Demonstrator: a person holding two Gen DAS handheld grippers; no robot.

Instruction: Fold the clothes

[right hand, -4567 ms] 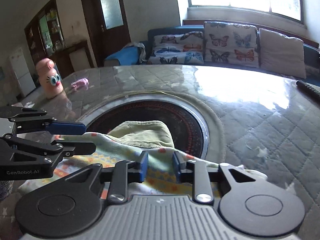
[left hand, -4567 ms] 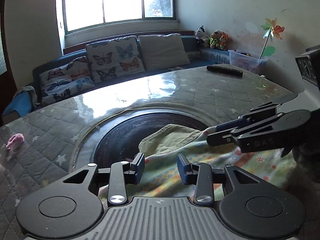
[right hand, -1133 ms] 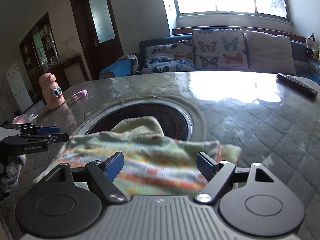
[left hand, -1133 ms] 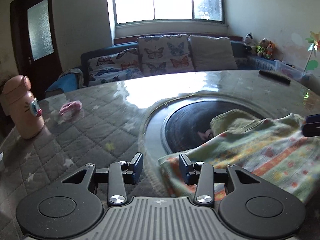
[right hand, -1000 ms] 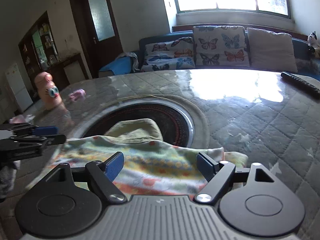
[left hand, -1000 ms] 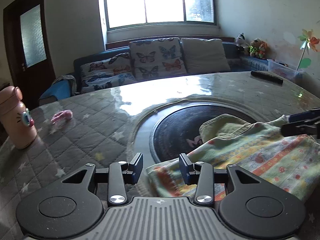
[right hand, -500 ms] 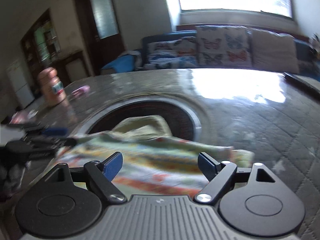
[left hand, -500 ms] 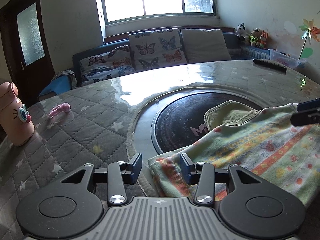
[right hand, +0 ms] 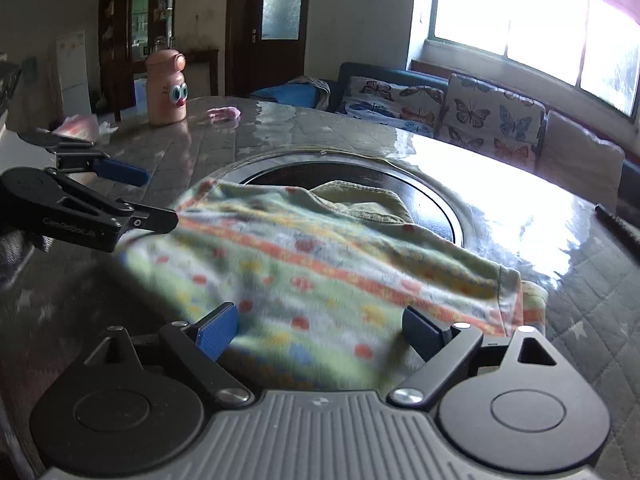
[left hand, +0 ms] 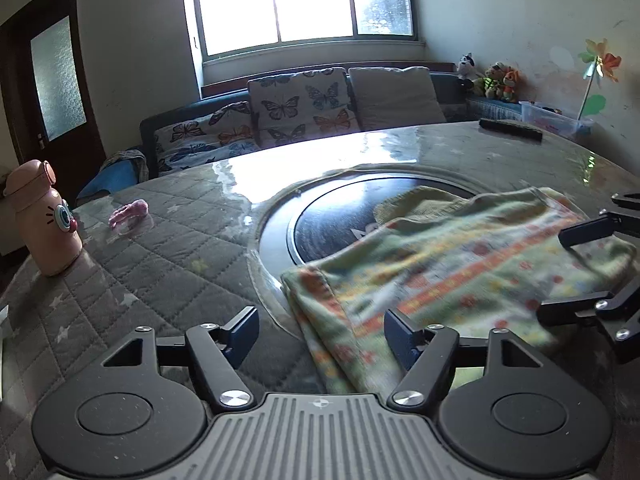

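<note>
Through the left wrist camera I see my left claw at the bottom. Its jaws are opening and they press on nothing. The folded edge of the cloth lies between the two fingers, loose on the counter. The cloth is green with orange stripes and little dots. It lies partly over the dark round plate in the middle of the counter. A plain yellow-green piece sticks out from under it at the far side. My right claw comes in from the right edge, with the cloth's far corner between its fingers. A pink bottle with a funny face stands far left, and a small pink thing lies near it. A black remote lies at the far right.

Through the right wrist camera I see my right claw. Its jaws are opening too, and they grip nothing. The cloth lies under and between its fingers, a bit blurry. My left claw is at the left, spread wide, its lower finger touching the cloth's left corner. The pink bottle stands far behind it.
</note>
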